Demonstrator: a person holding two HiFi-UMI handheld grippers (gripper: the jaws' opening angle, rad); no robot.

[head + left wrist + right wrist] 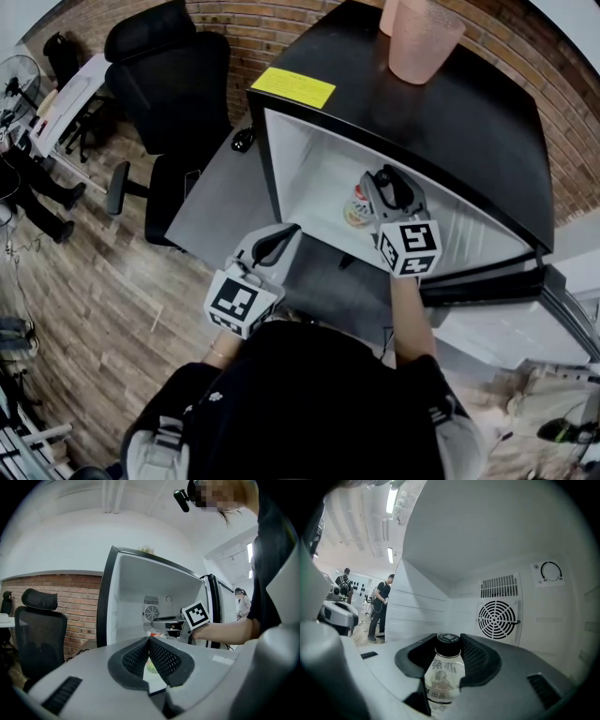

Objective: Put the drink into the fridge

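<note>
Right gripper view | right gripper clamps drink inside fridge | left gripper closed

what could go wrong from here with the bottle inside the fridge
The bottle is clamped high, near its cap, in the right hand-held gripper; whether its base rests on the fridge floor is not visible, so letting go now may tip it. A knock while withdrawing could shake the pink cups on top.
</note>
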